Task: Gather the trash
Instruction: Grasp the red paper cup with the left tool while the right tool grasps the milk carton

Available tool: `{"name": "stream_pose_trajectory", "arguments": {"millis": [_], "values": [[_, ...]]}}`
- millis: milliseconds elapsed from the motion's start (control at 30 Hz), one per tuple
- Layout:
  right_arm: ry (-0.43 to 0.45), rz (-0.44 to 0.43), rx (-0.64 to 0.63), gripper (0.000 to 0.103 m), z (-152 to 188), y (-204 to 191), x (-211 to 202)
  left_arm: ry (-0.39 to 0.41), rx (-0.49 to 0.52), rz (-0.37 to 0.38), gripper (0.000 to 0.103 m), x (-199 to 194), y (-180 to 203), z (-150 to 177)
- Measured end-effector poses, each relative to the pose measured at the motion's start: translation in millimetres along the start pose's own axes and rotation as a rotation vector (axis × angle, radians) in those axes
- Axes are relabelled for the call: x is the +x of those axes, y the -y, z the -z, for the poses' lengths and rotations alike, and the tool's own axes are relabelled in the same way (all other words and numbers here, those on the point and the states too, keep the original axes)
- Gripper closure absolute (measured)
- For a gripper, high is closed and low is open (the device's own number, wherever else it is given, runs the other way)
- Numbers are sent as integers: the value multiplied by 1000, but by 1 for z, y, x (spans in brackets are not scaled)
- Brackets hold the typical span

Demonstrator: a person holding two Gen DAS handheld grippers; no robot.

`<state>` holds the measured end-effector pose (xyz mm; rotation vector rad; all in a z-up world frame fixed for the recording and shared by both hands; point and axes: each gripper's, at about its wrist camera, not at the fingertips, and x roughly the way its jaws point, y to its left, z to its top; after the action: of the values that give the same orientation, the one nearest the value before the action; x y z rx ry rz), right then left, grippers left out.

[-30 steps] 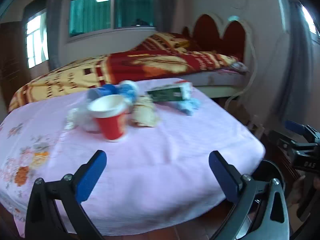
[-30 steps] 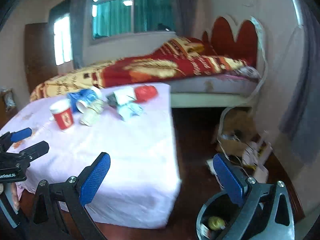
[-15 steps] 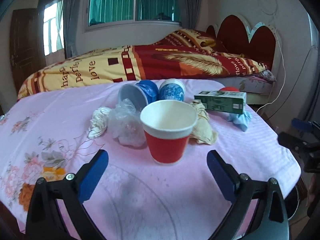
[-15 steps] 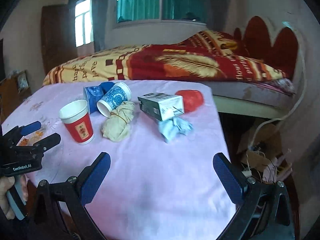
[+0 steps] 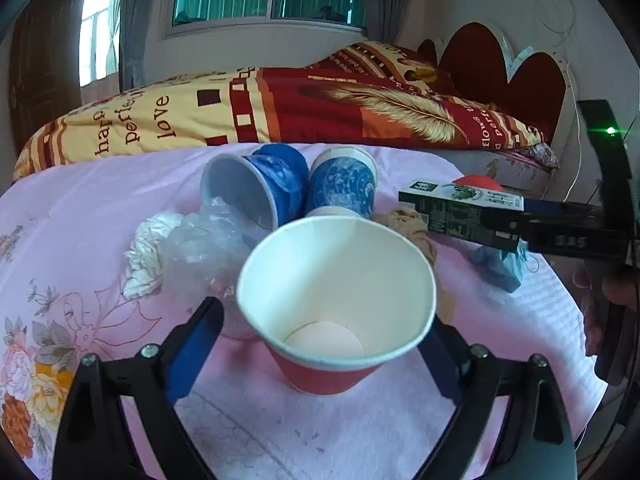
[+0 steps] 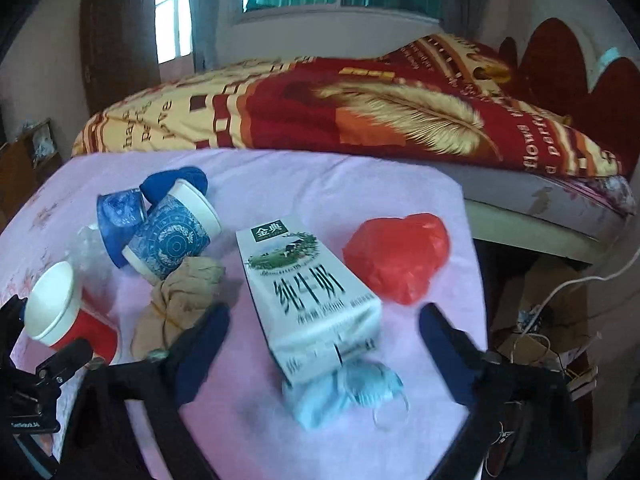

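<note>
Both grippers have moved in from the table edge. The left gripper (image 5: 320, 340) now straddles the red paper cup (image 5: 332, 304), jaws closing, not yet pressing. The right gripper (image 6: 324, 332) is closing around the milk carton (image 6: 312, 304) lying on the pink tablecloth (image 6: 360, 184). 2 grabs look imminent.

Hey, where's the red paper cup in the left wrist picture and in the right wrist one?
Left wrist view: the red paper cup stands upright at centre bottom, between the closing fingers of the left gripper.
Right wrist view: it sits at the far left edge, low down.
Shared landmark: the milk carton, right of the cup in both views.
</note>
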<state>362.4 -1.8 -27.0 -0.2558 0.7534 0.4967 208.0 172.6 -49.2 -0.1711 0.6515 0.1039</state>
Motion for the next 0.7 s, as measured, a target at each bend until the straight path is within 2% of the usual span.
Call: {"name": "stream_pose_trajectory", "arguments": {"millis": [67,167,233,500,700], "values": [[-21,-6,-27,36,1,-5,5,-7,-6,6,16,2,-1,0],[-19,5,-62,39,7,-14,1,-14,-16,33,36,2,-2,0],[-7,15,-70,41,11,-17,-4,-9,-17,42,43,1,-1,-1],[96,40,-75,45,23,-31,-47,38,-7,49,45,-24,2,-4],[179,48,-60,45,35,-44,-96,77,5,50,46,-52,2,-5]]}}
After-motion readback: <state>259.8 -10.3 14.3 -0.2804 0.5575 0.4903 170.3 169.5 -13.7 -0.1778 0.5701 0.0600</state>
